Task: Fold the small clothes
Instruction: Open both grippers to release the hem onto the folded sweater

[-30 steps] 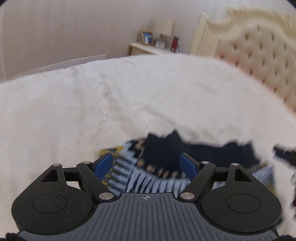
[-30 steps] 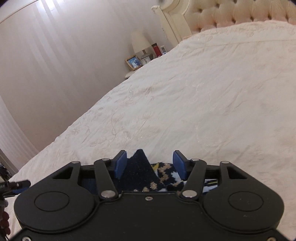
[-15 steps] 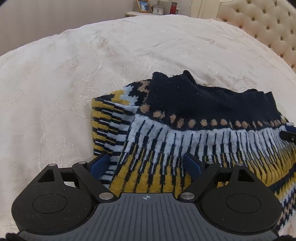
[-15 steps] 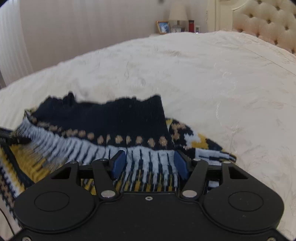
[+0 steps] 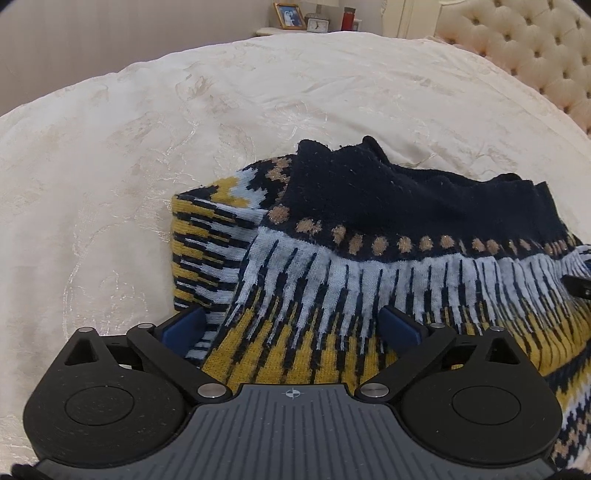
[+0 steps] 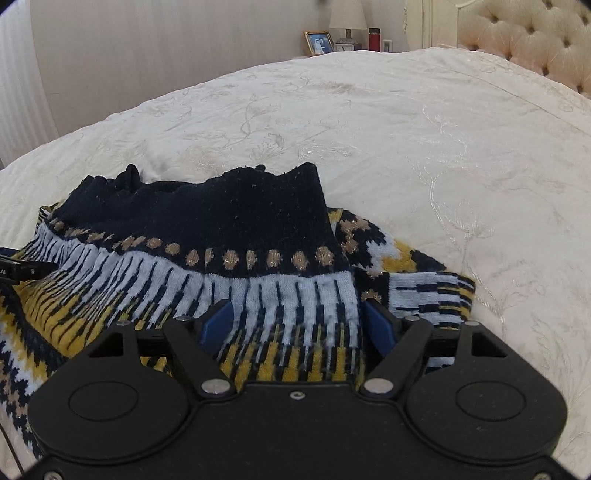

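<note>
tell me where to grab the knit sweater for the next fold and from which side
Probably the navy ribbed hem, at its two outer corners, one gripper each, approaching low from the near side over the striped band. That edge stands up off the bedspread and sits on top of the stack, so the fingers can get under it. Both the left gripper and right gripper are opening, knit between their pads.

this is looking like a home bedroom: a wide bed under a cream embroidered bedspread is filling the view, a tufted cream upholstered headboard is standing behind it, and a small framed photo is sitting beside a white-shaded table lamp
</note>
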Tool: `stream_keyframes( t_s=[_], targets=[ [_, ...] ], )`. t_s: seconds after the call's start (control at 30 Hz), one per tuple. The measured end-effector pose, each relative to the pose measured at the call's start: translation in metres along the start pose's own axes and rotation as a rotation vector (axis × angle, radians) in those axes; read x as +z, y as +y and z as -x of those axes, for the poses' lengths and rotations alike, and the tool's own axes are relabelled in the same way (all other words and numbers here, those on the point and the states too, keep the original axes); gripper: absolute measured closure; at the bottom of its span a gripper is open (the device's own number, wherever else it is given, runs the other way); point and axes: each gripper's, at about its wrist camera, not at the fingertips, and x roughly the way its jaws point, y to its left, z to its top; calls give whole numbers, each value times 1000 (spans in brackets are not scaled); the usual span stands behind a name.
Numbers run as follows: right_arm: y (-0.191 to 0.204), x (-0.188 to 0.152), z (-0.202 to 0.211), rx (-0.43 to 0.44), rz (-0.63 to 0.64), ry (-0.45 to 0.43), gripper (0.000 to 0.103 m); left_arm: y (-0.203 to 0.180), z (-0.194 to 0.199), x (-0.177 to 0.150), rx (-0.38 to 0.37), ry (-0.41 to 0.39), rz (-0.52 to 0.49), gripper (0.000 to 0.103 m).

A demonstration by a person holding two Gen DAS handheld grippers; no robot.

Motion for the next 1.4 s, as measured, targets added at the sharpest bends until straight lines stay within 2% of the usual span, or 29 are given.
stream_keyframes(
  t_s=[0.23,0.4,0.53,0.63,0.7,0.8,0.87,0.93,1.0,1.07,1.23,1.27,1.33,1.4],
  targets=[
    [-11,5,3,51,-53,30,24,0,-2,1,-12,2,4,0],
    [-23,5,8,94,-106,34,28,0,-2,2,-8,3,8,0],
    [-37,5,11,101,-160,36,49,0,-2,1,-7,-1,7,0],
    [-43,6,12,117,-202,41,89,-1,-2,1,-8,-5,7,0],
    [-38,8,15,103,-170,39,91,-1,-3,1,-7,-8,6,0],
    [-21,12,18,38,-65,35,93,-2,-2,1,-5,-4,4,1],
    [-19,15,23,-54,-22,17,95,-2,0,5,-1,6,3,1],
    [-27,16,23,-106,-47,21,95,-3,7,9,12,1,8,9],
    [-33,11,18,-83,-90,43,95,-9,17,14,58,-25,2,19],
    [-29,7,14,-76,-64,45,92,-21,30,18,79,-65,-31,19],
    [-31,3,15,-55,-84,28,80,-61,43,16,-1,-72,-88,18],
    [-32,2,16,-57,-85,24,74,-70,43,13,-9,-70,-107,18],
    [-33,2,16,-55,-88,20,70,-88,39,7,-7,-50,-166,18],
    [-35,1,16,-49,-97,15,69,-102,31,-1,7,-21,-228,18]
  ],
)
